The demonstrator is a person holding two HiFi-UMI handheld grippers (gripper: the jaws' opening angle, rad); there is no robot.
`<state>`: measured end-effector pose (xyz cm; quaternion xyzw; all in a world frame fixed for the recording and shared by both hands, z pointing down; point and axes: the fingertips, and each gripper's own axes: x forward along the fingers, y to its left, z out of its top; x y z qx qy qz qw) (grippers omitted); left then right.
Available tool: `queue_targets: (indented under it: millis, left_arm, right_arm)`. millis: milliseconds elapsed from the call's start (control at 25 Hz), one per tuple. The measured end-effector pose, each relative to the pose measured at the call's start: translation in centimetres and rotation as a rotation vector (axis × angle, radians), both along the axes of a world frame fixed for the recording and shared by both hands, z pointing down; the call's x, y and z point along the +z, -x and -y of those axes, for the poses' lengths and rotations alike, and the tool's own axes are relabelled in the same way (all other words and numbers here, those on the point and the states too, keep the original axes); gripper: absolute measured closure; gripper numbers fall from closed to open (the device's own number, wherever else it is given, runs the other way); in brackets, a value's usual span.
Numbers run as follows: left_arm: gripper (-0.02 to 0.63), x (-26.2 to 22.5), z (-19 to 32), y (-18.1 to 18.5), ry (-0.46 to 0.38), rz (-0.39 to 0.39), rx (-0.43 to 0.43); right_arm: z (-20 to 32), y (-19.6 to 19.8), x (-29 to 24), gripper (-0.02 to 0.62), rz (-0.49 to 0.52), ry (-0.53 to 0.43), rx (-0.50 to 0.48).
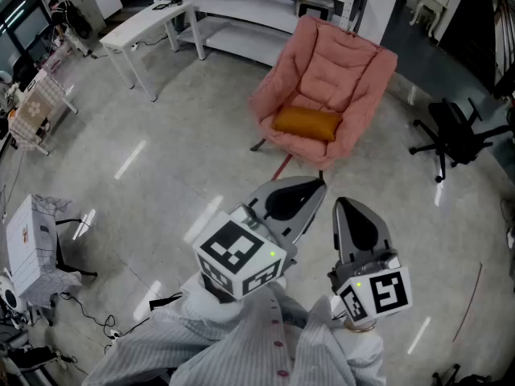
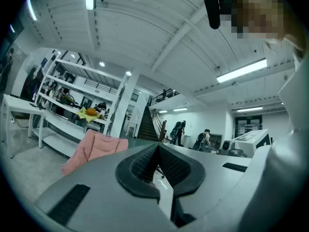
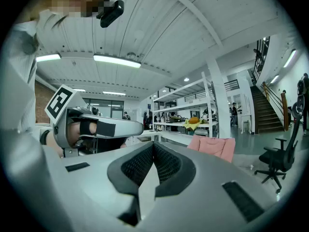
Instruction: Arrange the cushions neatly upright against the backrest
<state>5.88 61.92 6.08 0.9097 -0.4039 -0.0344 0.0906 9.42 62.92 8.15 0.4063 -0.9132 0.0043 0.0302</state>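
An orange cushion lies flat on the seat of a pink padded chair across the floor from me. The chair also shows in the left gripper view and the right gripper view; the cushion is hidden there. My left gripper and right gripper are held close to my body, well short of the chair, both pointing level. Each is shut with nothing between its jaws. The left gripper is seen from the side in the right gripper view.
A black office chair stands right of the pink chair. White tables and shelving with a yellow-and-orange item run along the back. A white box and cables lie at the left. Several people stand by a far staircase.
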Motion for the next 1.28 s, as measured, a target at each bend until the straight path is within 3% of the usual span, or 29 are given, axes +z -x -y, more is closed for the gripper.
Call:
queue_targets:
  millis: [760,1040,1280]
  left_arm:
    - [0.595,1.6,0.3,-0.4,0.024,-0.003,-0.07]
    - [0.597,2.3,4.3,1.3,0.032,-0.01,-0.084]
    - [0.595,1.8,10.8,3.6,0.023,-0.008,-0.063]
  right_arm:
    - [0.6,-2.0,1.6,0.583,0.015,0.028,-0.009]
    - [4.6,-0.7,2.2,0.583,0.009,0.035,-0.015]
    - [10.7,1.6,2.2,0.582,-0.003,0.035,0.001]
